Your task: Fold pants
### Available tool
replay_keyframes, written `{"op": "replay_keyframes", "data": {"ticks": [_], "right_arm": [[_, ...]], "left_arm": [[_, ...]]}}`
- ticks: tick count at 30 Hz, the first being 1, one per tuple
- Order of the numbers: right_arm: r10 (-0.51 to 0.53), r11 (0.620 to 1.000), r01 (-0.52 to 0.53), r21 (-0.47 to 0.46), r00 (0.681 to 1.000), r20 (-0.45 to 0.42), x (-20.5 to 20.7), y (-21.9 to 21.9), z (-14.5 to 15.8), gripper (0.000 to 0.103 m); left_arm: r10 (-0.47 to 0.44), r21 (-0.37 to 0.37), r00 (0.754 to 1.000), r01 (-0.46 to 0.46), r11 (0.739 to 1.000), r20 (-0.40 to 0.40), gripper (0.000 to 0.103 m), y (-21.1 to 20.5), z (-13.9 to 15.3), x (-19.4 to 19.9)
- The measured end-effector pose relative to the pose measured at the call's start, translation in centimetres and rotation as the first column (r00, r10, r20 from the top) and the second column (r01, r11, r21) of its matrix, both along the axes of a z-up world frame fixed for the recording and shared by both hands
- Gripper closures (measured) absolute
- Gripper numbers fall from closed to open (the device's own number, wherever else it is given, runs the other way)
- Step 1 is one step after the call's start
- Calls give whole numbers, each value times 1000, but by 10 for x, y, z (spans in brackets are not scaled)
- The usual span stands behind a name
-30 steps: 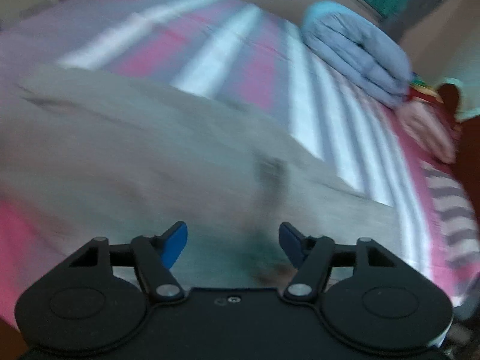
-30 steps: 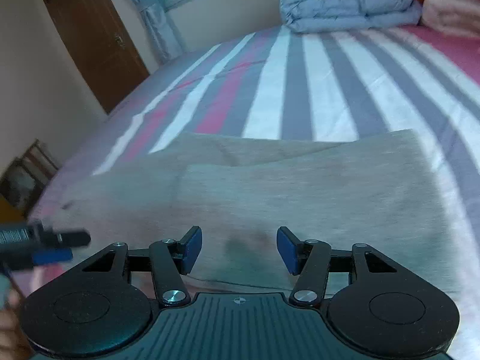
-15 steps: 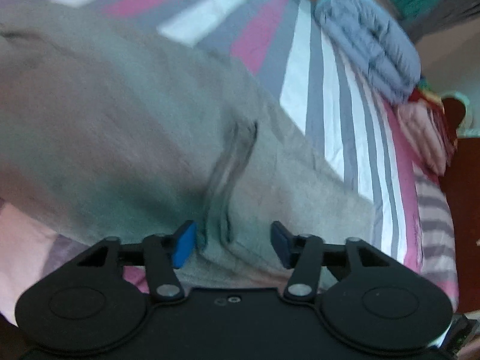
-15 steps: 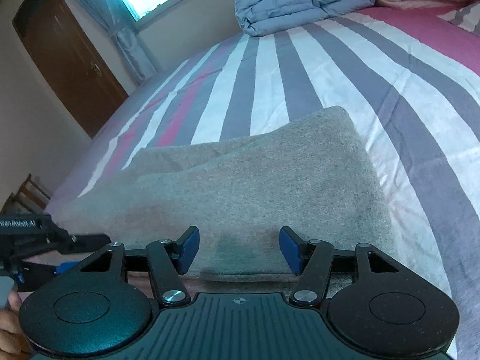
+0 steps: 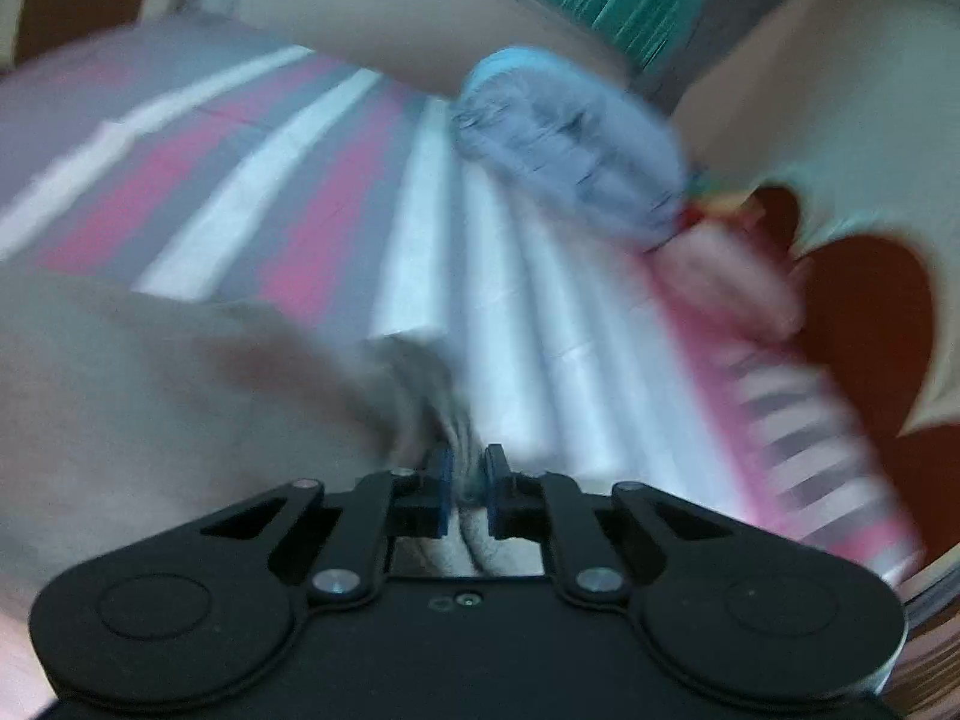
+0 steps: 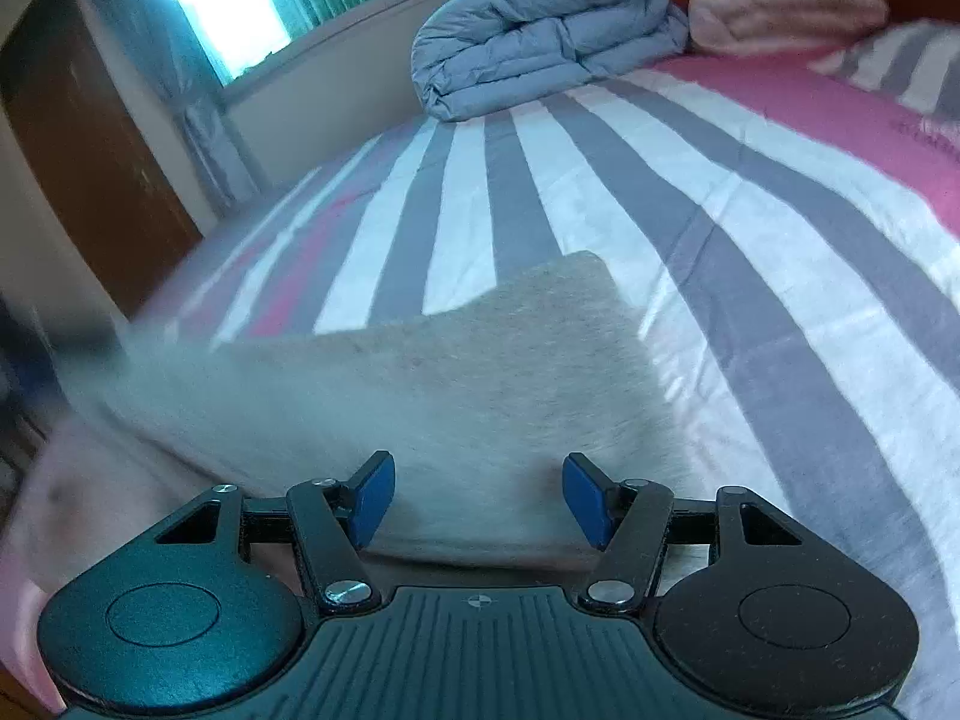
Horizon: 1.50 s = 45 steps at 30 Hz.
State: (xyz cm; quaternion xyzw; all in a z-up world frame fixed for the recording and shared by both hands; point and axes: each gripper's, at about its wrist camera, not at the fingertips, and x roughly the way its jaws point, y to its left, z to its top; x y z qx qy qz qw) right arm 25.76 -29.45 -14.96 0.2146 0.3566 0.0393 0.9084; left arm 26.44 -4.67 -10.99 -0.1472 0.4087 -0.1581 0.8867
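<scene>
Left wrist view: left gripper [image 5: 467,495] clenched on a bunched edge of the grey pants [image 5: 150,396], likely to carry it over for a fold | right gripper [image 6: 474,498] released, poised above the pants' near edge | pants lie on the striped bed [image 6: 750,252]

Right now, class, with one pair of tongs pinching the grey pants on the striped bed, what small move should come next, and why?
Probably shut the right tongs on the pants: they gape over the near edge, while the left tongs already pinch a fabric fold.
</scene>
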Motion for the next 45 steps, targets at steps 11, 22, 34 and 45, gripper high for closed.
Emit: {"op": "replay_keyframes", "data": {"ticks": [11,22,34,45], "right_arm": [[89,989,-91,-117,996,-22,4,22,1,39],[218,972,-215,94,976,-21,34,83,9,36],[221,973,-218,79,975,-29,43,109,8,25],[225,973,-223,67,974,-33,47,112,3,25]], "left_arm": [[134,-12,977,-137,990,-165,62,58,-43,-10],[615,7,766,-625,780,-188,32,229,-36,-52],[620,-268,701,-710,651,-352,32,280,-97,-29],[646,-504,687,-709,493,-333,41,279,-135,-10]]}}
